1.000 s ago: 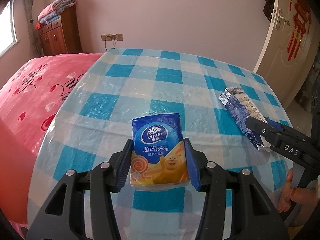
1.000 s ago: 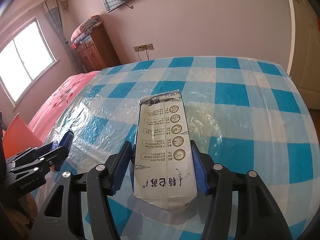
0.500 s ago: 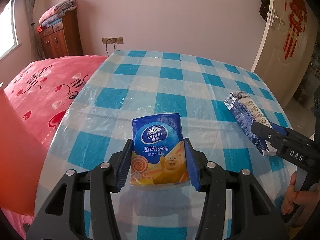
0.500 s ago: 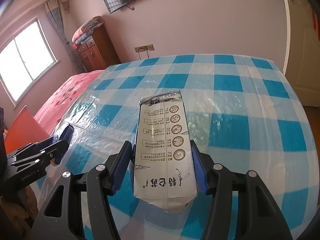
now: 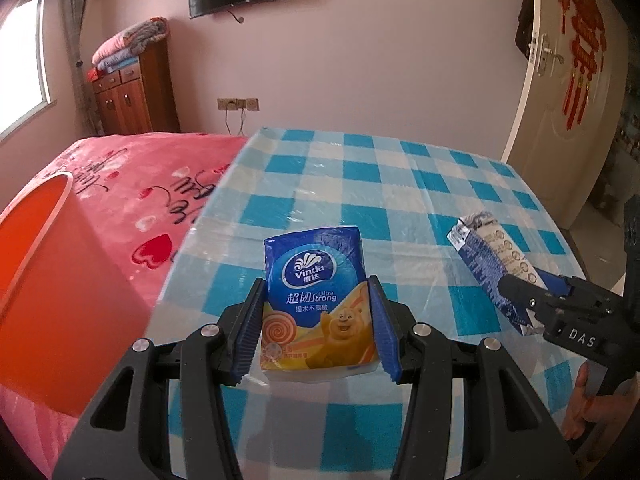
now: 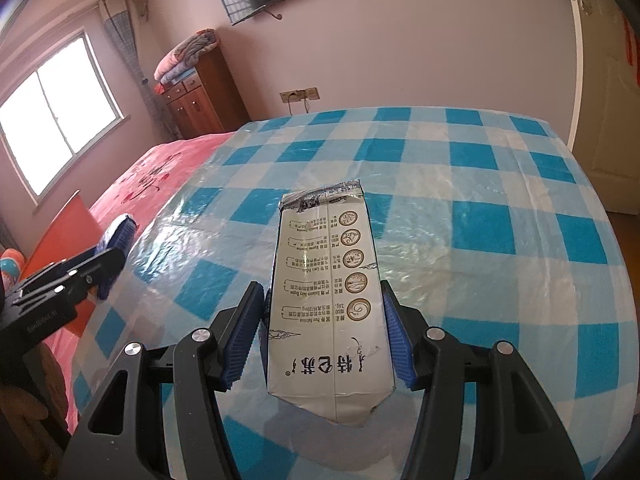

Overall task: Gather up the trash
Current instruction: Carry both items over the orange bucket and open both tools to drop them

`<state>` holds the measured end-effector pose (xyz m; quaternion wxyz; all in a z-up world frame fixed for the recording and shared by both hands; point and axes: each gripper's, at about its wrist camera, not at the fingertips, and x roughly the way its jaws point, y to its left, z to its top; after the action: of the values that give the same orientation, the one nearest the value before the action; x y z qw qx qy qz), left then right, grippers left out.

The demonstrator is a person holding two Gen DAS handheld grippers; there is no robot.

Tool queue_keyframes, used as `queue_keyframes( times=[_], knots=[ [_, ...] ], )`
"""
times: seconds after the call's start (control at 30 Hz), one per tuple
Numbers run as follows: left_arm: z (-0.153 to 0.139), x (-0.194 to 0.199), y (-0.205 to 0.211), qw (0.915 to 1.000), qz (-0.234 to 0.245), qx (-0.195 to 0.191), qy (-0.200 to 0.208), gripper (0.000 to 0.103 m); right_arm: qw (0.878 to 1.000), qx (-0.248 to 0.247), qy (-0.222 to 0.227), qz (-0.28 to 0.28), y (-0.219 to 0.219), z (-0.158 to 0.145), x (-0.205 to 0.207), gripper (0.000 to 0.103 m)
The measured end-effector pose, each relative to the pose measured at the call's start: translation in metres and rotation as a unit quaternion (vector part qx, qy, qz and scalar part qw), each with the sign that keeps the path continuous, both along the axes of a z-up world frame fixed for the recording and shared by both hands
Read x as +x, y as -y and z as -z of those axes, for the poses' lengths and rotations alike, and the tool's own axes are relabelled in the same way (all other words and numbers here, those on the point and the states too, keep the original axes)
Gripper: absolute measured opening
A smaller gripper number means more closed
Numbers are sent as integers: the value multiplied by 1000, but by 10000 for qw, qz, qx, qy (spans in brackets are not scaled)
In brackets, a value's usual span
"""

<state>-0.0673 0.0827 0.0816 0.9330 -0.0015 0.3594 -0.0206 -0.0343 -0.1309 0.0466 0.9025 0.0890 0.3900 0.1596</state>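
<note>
I hold one gripper in each hand, and both are loaded. My left gripper point(image 5: 318, 330) is clenched on a blue and yellow Vinda tissue pack point(image 5: 318, 304), its blue ribbed pads pressing the pack's two sides. My right gripper point(image 6: 322, 338) is clenched on an opened milk carton point(image 6: 328, 300), white with rows of round seals, its torn top pointing away from me toward twelve o'clock.

Both pieces of trash appear lifted clear of the table point(image 5: 400, 184), which wears a blue and white checked cloth under clear plastic. I judge the picking-up done and the dropping-off not yet done. An orange bin point(image 5: 44, 280) stands off the table's edge at about nine o'clock from my left gripper, in front of a pink bed point(image 5: 132, 176). Both items are yet to go into it. I see no other loose trash on the cloth.

The left view shows the bin's open rim and broad side, and it catches my right gripper with the carton at three o'clock, plus part of my right hand point(image 5: 584, 412) at four o'clock. It also shows a door with a red hanging ornament at two o'clock. The right view shows only an orange corner of the bin at nine o'clock, behind my left gripper, whose held pack is mostly hidden there. It adds a bright window point(image 6: 60, 112) at ten o'clock and a wall air conditioner at eleven.
</note>
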Motion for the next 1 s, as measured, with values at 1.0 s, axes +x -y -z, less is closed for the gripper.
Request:
queue_keyframes(
  times=[1.0],
  knots=[
    [-68, -69, -125, 9918, -997, -167, 780, 51, 9931, 313, 272, -1095, -107, -74, -31, 58]
  ],
)
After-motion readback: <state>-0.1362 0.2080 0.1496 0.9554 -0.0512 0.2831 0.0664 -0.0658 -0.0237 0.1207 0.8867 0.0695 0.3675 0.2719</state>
